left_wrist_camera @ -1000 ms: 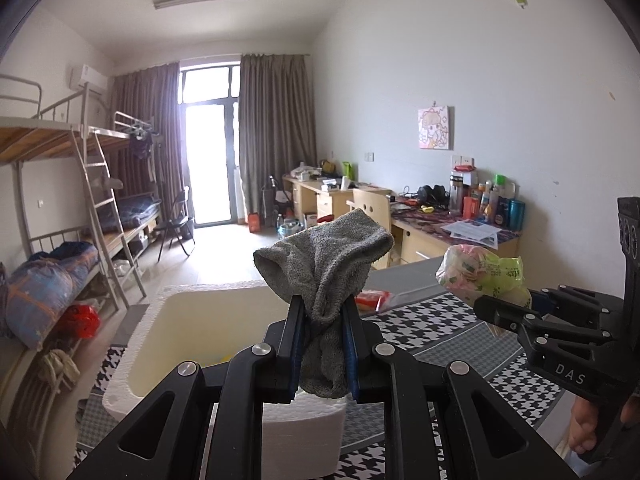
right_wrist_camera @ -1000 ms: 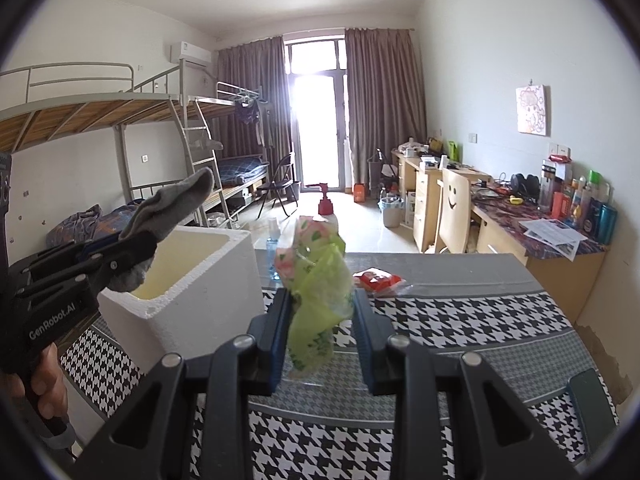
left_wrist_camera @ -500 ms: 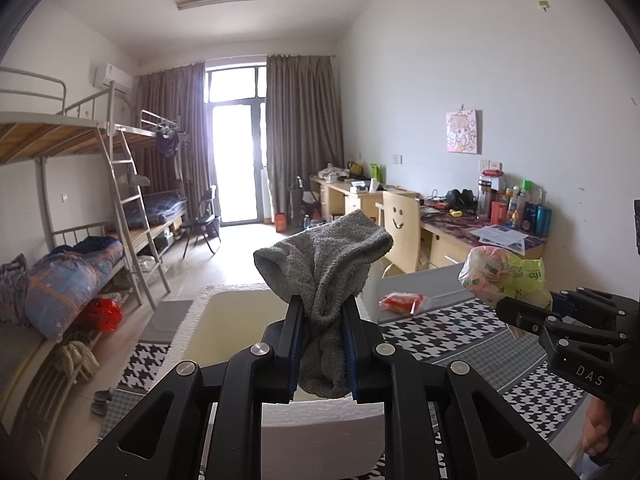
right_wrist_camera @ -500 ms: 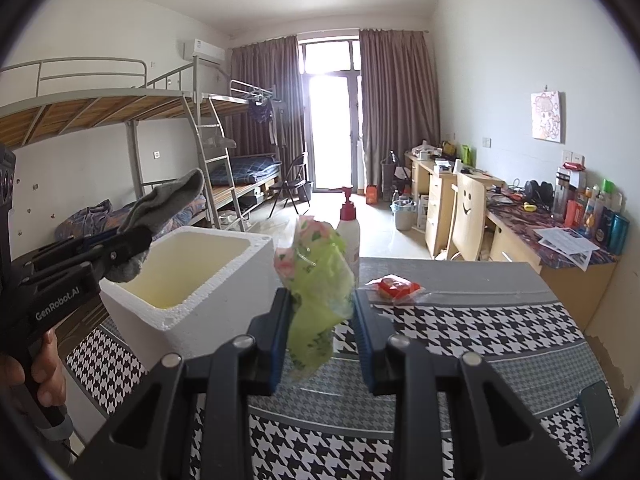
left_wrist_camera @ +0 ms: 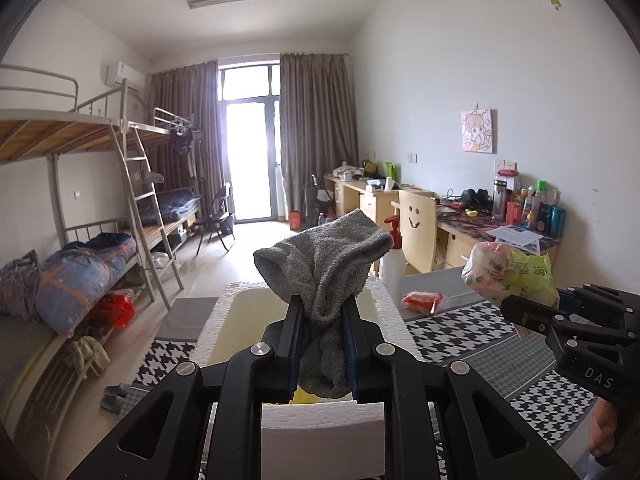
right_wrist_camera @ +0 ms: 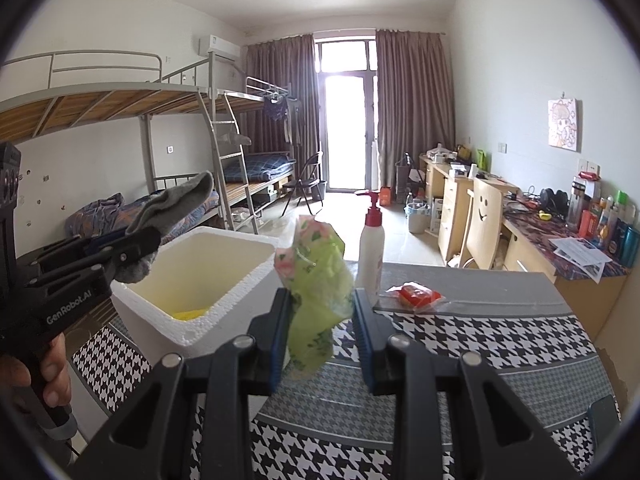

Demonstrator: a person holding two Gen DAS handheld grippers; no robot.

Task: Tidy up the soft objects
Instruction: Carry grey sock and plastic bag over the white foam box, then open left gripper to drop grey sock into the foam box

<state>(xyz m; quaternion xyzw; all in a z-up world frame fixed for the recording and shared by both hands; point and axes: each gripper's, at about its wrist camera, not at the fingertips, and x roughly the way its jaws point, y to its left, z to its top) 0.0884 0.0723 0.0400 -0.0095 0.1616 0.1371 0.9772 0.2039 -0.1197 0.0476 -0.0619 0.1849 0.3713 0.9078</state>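
Left tool [left_wrist_camera: 320,328]: clamping limp sock [left_wrist_camera: 324,264] mid-length, over box [right_wrist_camera: 192,276].
Right tool [right_wrist_camera: 322,324]: pinching light, crinkly bag [right_wrist_camera: 316,280].

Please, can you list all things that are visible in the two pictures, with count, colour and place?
sock: 1, grey, held in the left tongs above the box
bag: 1, green and pink, held in the right tongs above the table
box: 1, white foam, open, on the table's left part; something yellow lies inside
pump bottle: 1, white with red top, upright on the table behind the box
packet: 1, red, lying on the table near the bottle
table: 1, black-and-white check cloth with grey bands
chair: 1, wood, smiling face on the back, beyond the table
bunk beds: grey metal, left wall
left tongs: 1, black, shut on the sock
right tongs: 1, black, shut on the bag
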